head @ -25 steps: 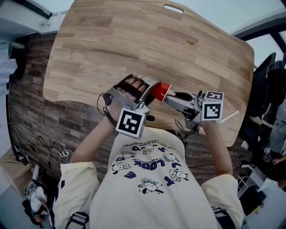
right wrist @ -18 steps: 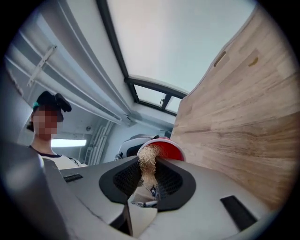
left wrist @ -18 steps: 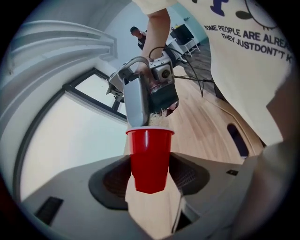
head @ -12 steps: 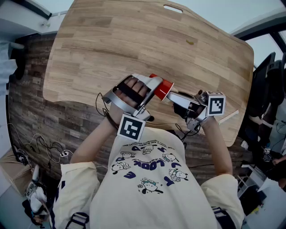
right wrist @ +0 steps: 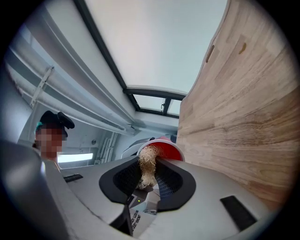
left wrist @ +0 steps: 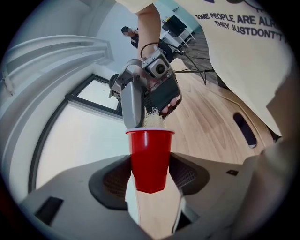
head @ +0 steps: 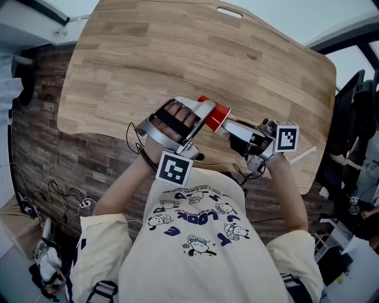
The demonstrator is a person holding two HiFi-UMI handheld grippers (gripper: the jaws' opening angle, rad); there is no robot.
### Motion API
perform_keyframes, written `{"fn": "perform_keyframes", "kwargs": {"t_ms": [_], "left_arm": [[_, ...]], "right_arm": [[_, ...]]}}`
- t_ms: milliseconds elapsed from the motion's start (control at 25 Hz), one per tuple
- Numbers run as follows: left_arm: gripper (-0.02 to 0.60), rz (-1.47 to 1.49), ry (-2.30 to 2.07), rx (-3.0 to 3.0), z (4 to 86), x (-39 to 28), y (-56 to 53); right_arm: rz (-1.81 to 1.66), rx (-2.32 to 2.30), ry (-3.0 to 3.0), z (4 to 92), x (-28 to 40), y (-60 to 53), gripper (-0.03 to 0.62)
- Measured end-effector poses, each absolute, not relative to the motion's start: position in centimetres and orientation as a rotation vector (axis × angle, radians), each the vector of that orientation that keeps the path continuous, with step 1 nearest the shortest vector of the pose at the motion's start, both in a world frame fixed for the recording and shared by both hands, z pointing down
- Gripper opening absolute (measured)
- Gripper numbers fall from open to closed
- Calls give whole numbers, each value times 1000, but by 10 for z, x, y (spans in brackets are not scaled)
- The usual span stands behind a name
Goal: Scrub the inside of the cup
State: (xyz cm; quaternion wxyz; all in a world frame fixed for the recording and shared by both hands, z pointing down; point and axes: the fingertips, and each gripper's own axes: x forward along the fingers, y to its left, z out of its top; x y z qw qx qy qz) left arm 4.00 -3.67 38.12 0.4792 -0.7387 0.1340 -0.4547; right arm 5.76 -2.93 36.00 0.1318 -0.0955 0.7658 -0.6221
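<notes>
Surface: light wooden table [head: 148, 53] with a slot-shaped handle hole [head: 230, 11] at its far edge; below it lies a dark plank floor [head: 41, 118].
Background: the right gripper view shows a large bright window [right wrist: 154, 42] beyond the table edge.
Person: cream T-shirt [head: 195, 248] with cartoon prints, both arms stretched forward over the near edge of the table.
Red cup [head: 214, 117]: held in the air above the near part of the table, lying almost on its side, with the mouth turned toward the right gripper.
Left gripper [head: 200, 116]: its jaws stand rather wide and press on both sides of the red cup [left wrist: 149, 159], on the lower half, with the cup's base toward the camera.
Left marker cube [head: 174, 168]: near the person's chest.
Right gripper [head: 228, 126]: its jaws stand narrow and pinch a pale, fibrous scrubber [right wrist: 148, 166] between the dark pads.
Scrubber and cup: the loose end of the scrubber [left wrist: 152, 121] sits at the cup's white rim, inside the mouth; I cannot tell how deep it goes.
Right marker cube [head: 286, 137]: above the table's near right edge.
Grippers together: the tips meet at the cup's mouth, the right one just beside the rim.
</notes>
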Motion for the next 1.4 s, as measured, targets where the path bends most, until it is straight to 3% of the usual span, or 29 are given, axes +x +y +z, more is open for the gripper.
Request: {"fn": "perform_keyframes", "kwargs": {"t_ms": [440, 960, 1400], "left_arm": [[273, -1200, 254, -1888, 400, 37, -32], [273, -1282, 149, -2181, 422, 35, -15], [273, -1358, 28, -2410, 438, 27, 5]], "right_arm": [[-1655, -481, 2595, 375, 54, -26, 77], [-1221, -631, 3142, 388, 44, -14, 75], [-341, -577, 3703, 401, 26, 6, 77]]}}
